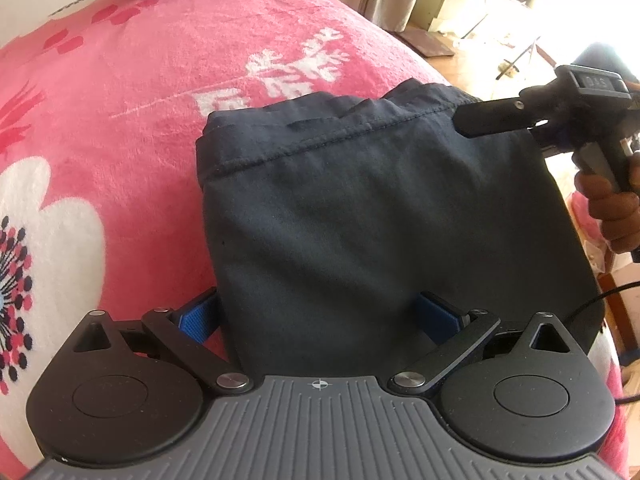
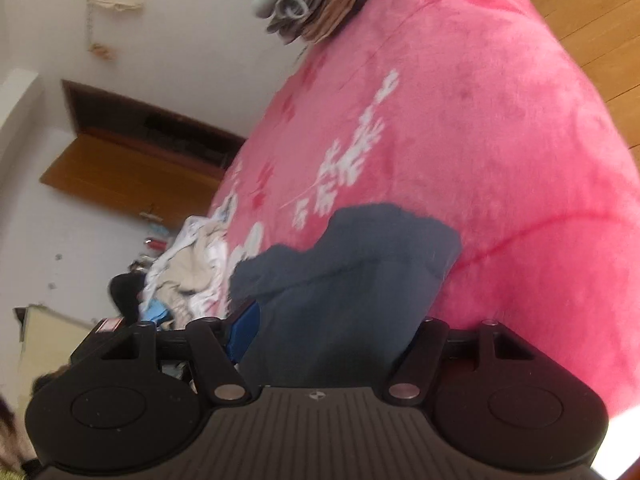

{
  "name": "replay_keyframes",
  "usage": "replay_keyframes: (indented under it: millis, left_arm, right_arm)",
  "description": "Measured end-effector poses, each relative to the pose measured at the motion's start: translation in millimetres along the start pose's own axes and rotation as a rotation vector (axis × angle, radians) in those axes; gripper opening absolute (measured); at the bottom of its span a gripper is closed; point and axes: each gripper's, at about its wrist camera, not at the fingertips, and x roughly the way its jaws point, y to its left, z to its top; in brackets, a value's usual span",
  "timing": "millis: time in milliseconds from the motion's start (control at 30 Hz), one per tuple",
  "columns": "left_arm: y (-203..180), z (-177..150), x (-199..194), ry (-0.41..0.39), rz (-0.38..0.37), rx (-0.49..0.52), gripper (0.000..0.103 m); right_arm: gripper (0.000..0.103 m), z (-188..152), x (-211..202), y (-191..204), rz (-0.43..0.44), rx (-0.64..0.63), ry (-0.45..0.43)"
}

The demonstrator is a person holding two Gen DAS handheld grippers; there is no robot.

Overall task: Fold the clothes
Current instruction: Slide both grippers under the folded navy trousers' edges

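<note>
Surface: pink floral blanket
Garment: dark trousers, mid-fold
Left gripper: jaws wide, straddling cloth
Right gripper: likewise
Next: probably close, carry fold over

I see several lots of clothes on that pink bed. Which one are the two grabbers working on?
The dark navy garment, lying flat by itself between both grippers' fingers. The folded stack sits at the bed's far end, and the pale jumbled heap lies off to one side.

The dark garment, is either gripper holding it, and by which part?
Cannot be told. The garment drapes over both open grippers, the left at its near edge and the right at another edge.
</note>
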Motion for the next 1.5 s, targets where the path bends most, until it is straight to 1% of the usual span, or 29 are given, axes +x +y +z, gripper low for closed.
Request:
replay_keyframes:
  millis: [133,267,367,433,500,567,633,700,767,833,1000,1100,1200,1267,1300,1333,1433,1500]
  left_arm:
    - [0,-1,0,-0.002,0.002,0.0,0.101]
    - [-3,-2,0,-0.001,0.015,0.007,0.102]
    - [-2,-4,-4,0.002,0.015,0.0,0.102]
    - [-2,-3,-3,0.001,0.014,-0.007,0.102]
    - [4,-7,-6,-0.008,0.0,-0.01,0.103]
    - [11,-10,-10,-0.018,-0.014,-0.013,0.102]
    - [17,-13,-14,-0.027,-0.029,-0.016,0.1]
    - [23,-17,-17,-0.037,-0.043,-0.019,0.1]
    - [31,-20,-19,-0.044,-0.066,-0.026,0.1]
    - [33,-18,-17,-0.054,-0.086,-0.034,0.1]
    - [34,-11,-11,-0.091,-0.124,-0.039,0.101]
    - [41,-9,-12,-0.118,-0.172,-0.072,0.1]
    - [57,-11,-17,-0.14,-0.255,-0.145,0.095]
    - [68,-7,-15,-0.138,-0.303,-0.191,0.091]
    - [72,-7,-16,-0.138,-0.328,-0.212,0.087]
    - [75,-7,-18,-0.141,-0.356,-0.231,0.085]
    - [84,-9,-20,-0.15,-0.461,-0.282,0.082]
    - [90,-13,-18,-0.149,-0.492,-0.31,0.081]
  right_arm:
    - [0.066,6,5,-4,0.036,0.039,0.004]
    - [0.066,7,14,4,0.029,-0.017,0.027]
    - [0.066,4,13,2,0.052,0.005,0.017]
    - [0.065,8,18,2,0.044,0.015,0.019]
    - [0.065,13,25,4,0.029,0.014,0.022]
    - [0.065,12,29,9,0.013,-0.02,0.03]
    - [0.064,7,26,12,0.014,-0.046,0.053]
    - [0.061,1,19,10,0.017,-0.048,0.071]
    - [0.061,-2,13,7,0.023,-0.043,0.085]
    - [0.061,-3,11,5,0.032,-0.042,0.093]
    - [0.061,4,26,5,0.047,-0.033,0.104]
    - [0.06,2,25,5,0.053,-0.039,0.1]
    - [0.058,0,20,1,0.07,-0.032,0.091]
    - [0.058,0,20,-1,0.079,-0.028,0.089]
    - [0.058,1,21,-2,0.082,-0.027,0.091]
    - [0.058,1,21,-3,0.084,-0.025,0.092]
    - [0.058,2,21,-4,0.092,-0.022,0.094]
    - [0.058,2,21,-5,0.098,-0.022,0.092]
